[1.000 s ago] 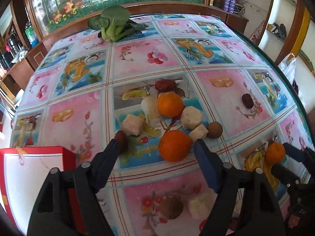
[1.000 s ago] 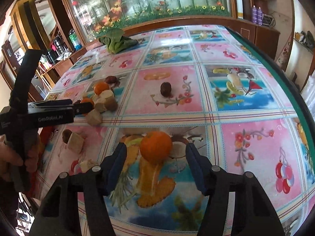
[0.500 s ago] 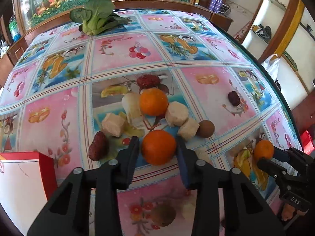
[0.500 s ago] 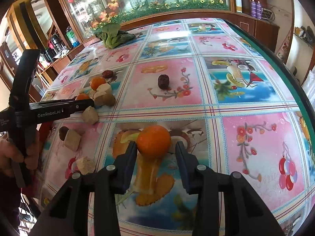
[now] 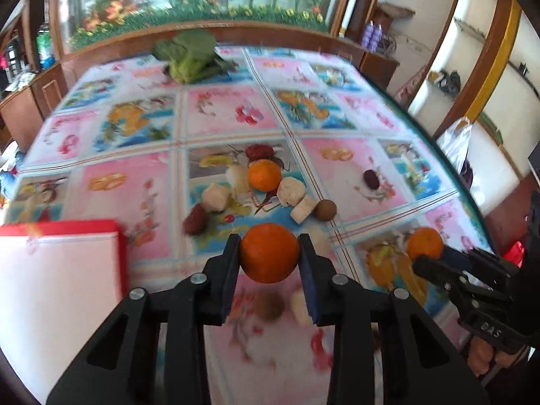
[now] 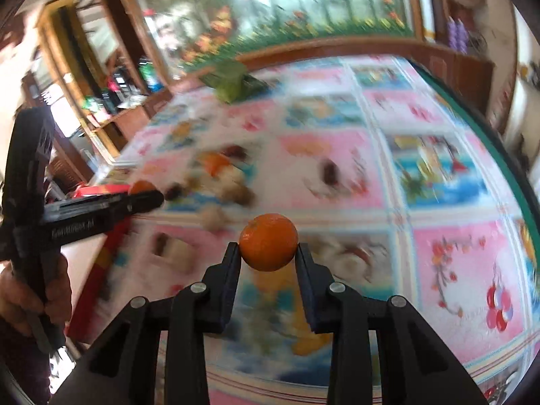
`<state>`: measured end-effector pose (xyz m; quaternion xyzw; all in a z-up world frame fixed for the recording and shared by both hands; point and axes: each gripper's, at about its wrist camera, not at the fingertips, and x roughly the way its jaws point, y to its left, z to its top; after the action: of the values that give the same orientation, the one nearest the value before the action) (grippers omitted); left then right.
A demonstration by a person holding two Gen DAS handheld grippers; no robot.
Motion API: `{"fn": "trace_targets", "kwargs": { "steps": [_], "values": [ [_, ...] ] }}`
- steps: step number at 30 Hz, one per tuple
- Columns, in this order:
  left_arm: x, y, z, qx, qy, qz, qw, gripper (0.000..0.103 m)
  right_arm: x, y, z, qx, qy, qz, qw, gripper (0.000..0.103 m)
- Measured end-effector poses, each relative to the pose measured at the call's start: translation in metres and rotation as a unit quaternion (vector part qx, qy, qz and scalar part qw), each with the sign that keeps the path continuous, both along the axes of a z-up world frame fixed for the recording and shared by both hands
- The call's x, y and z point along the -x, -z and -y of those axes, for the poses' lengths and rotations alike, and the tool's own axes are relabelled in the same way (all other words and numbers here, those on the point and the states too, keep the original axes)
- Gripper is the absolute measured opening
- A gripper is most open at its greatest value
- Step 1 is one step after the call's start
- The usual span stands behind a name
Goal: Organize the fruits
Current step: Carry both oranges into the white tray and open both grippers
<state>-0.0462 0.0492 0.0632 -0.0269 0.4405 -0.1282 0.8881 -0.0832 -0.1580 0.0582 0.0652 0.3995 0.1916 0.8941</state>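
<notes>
Two oranges in hand: the left gripper (image 5: pixel 269 253) is pinching one orange (image 5: pixel 269 252) between its pads, and the right gripper (image 6: pixel 268 251) is pinching a second orange (image 6: pixel 269 241); both jaws have just been closing onto the fruit.
Where the fruit is sitting: each orange is hanging clear above the patterned tablecloth (image 5: pixel 219 114), gripped across its widest part, with its top and bottom showing free.
Weight, judged: each orange is looking light enough for a two-pad pinch, though dense enough to swing if jerked.
Surface, judged: the peel is looking smooth and rounded, so it is likely rolling out of the pads if the hold drifts off the middle.
Firmness, judged: the skin is probably giving a little under pressure; squeezing harder is risking a bruise rather than a break.
Best hold, judged: the pads are sitting on opposite sides at the equator, which is looking like the right place.
Still lying on the cloth: a third orange (image 5: pixel 264 174) is resting among pale cut chunks (image 5: pixel 292 191), dark red dates (image 5: pixel 195 220) and a brown round fruit (image 5: pixel 325 209), touching or just beside each other; another dark date (image 5: pixel 371 179) is lying well apart.
Likely destination, judged: a red-rimmed box (image 5: pixel 60 270) is waiting near the left gripper.
Not fruit: a leafy green vegetable (image 5: pixel 190 55) is lying at the far edge.
</notes>
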Motion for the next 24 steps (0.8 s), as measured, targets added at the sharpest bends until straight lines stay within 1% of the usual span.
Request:
{"fn": "trace_targets", "kwargs": {
  "steps": [2, 4, 6, 8, 12, 15, 17, 21, 24],
  "values": [
    [0.017, -0.011, -0.011, -0.001, -0.013, 0.017, 0.9998, 0.036, 0.002, -0.009, -0.014, -0.002, -0.017, 0.010, 1.000, 0.032],
    [0.038, -0.021, -0.028, 0.002, -0.037, 0.031, 0.9988, 0.036, 0.004, -0.018, -0.033, -0.007, -0.040, 0.016, 0.999, 0.032],
    [0.054, -0.026, -0.043, 0.001, -0.056, 0.038, 0.9977, 0.036, 0.008, -0.023, -0.059, -0.005, -0.070, 0.020, 0.997, 0.032],
    [0.071, -0.027, -0.061, -0.011, -0.078, 0.040, 0.9960, 0.036, 0.013, -0.027, -0.085, 0.001, -0.098, 0.026, 0.995, 0.032],
    [0.097, -0.016, -0.096, -0.020, -0.119, 0.027, 0.9923, 0.036, 0.029, -0.028, -0.147, 0.012, -0.173, 0.034, 0.984, 0.032],
    [0.115, -0.005, -0.126, -0.034, -0.159, 0.018, 0.9865, 0.036, 0.038, -0.024, -0.189, 0.024, -0.214, 0.037, 0.976, 0.032],
    [0.123, 0.003, -0.141, -0.041, -0.180, 0.013, 0.9827, 0.036, 0.039, -0.017, -0.211, 0.027, -0.236, 0.027, 0.971, 0.032],
    [0.133, 0.017, -0.168, -0.052, -0.217, -0.001, 0.9747, 0.036, 0.035, 0.001, -0.248, 0.043, -0.263, 0.002, 0.964, 0.032],
    [0.135, 0.026, -0.181, -0.058, -0.234, -0.013, 0.9705, 0.036, 0.032, 0.012, -0.262, 0.052, -0.270, -0.021, 0.961, 0.032]
  ]
}}
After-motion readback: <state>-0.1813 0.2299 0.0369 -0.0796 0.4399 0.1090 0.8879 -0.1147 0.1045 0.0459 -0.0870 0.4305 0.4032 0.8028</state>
